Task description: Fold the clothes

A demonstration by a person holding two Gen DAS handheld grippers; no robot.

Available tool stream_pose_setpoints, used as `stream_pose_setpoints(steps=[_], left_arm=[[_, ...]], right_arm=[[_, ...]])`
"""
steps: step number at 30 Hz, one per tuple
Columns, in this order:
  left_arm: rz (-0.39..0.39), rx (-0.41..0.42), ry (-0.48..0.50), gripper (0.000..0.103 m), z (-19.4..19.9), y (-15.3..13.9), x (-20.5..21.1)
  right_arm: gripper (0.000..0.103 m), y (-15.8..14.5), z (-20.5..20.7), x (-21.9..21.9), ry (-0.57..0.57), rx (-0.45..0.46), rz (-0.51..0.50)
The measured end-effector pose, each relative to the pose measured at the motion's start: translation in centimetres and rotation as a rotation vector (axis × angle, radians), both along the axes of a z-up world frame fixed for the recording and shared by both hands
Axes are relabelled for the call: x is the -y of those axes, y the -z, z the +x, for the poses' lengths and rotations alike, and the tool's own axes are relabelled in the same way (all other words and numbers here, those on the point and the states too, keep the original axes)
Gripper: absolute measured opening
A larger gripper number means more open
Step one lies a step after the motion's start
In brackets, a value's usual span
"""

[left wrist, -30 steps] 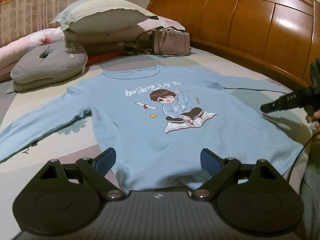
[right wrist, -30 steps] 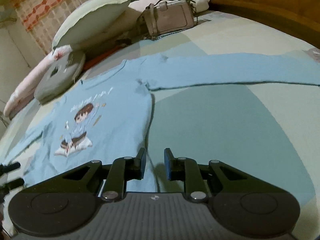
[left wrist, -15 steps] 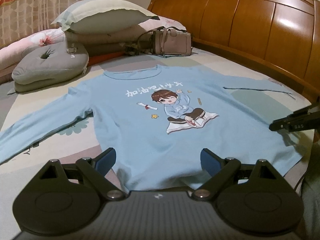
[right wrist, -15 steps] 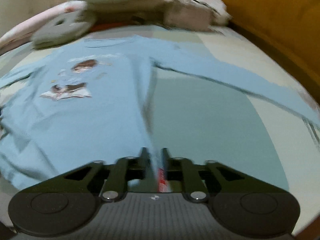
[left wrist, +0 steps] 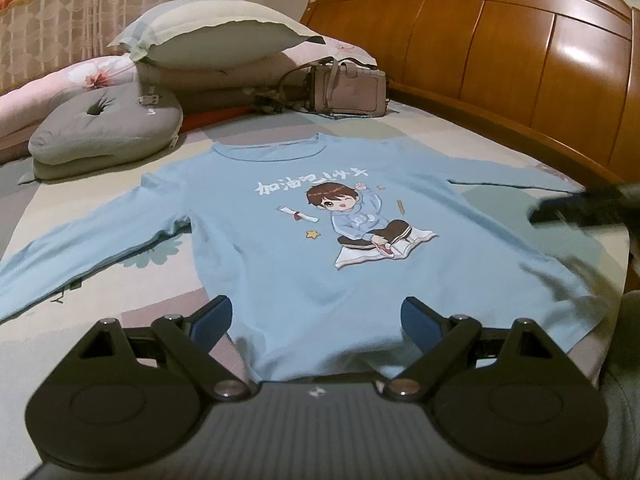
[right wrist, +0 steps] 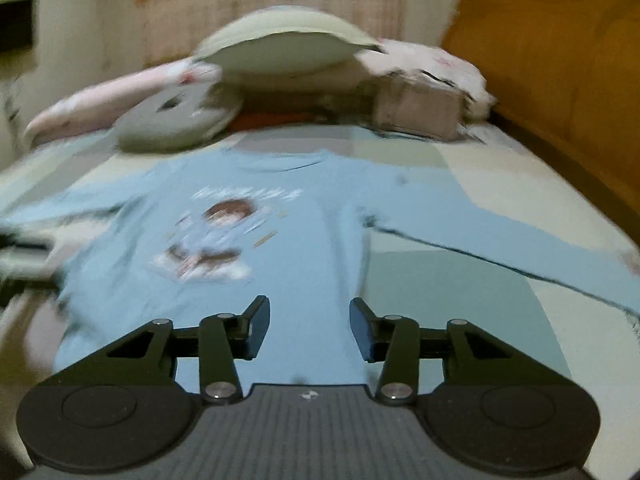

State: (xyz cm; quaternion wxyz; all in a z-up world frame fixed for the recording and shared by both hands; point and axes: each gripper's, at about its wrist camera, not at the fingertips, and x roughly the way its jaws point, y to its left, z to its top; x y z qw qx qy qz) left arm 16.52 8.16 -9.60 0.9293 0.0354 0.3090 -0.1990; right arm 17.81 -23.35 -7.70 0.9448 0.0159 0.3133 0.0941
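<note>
A light blue long-sleeved shirt [left wrist: 280,248] with a cartoon print lies face up on the bed, both sleeves spread out. My left gripper [left wrist: 316,308] hovers over its hem, open wide and holding nothing. At the right edge of the left wrist view, my right gripper [left wrist: 560,210] is a dark blur above the shirt's right side. The right wrist view is blurred by motion. There the right gripper [right wrist: 309,308] hangs above the shirt [right wrist: 304,248] near its right side seam. Its jaws are opening, with only flat cloth beneath them and nothing between them.
Pillows [left wrist: 216,36], a grey cushion [left wrist: 104,128] and a beige handbag [left wrist: 348,88] are piled at the far end of the bed. A wooden headboard [left wrist: 500,60] runs along the right. A patterned sheet [left wrist: 440,128] surrounds the shirt. A sleeve shows at the lower right corner [left wrist: 624,360].
The right gripper's jaws have spread, and the shirt edge seen between them half a second ago is gone. Its view has rolled and swung toward the shirt's front. The left gripper stayed still.
</note>
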Motion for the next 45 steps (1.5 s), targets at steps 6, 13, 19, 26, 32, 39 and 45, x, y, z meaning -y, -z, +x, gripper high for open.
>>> stream_pose_setpoints(steps=[6,13,19,26,32,39,45], left_arm=[[0.012,-0.019,-0.002,0.091,0.6,0.6,0.2],[0.037,-0.04,0.001,0.091,1.4,1.3,0.7],[0.037,-0.034,0.011,0.091,1.3,1.1,0.8],[0.03,-0.026,0.008,0.091,0.8,0.8,0.6],[0.015,-0.023,0.0,0.091,-0.1,0.5,0.5],[0.015,-0.057,-0.009,0.091,-4.5,2.1,1.9],[0.007,-0.087,-0.081,0.091,-5.3,1.9,2.1]], right_arm=[[0.032,2.8,8.0,3.6,0.06,-0.097,0.204],[0.007,4.9,10.2,1.8,-0.011,-0.123,0.118],[0.011,3.6,10.2,3.2,0.064,-0.112,0.097],[0.034,2.4,4.5,2.6,-0.016,-0.154,0.203],[0.065,5.2,-2.3,0.0,-0.076,-0.123,0.11],[0.097,6.8,-5.4,-2.8,-0.097,0.015,-0.004],[0.102,6.1,-6.1,-2.5,-0.103,0.038,-0.013]])
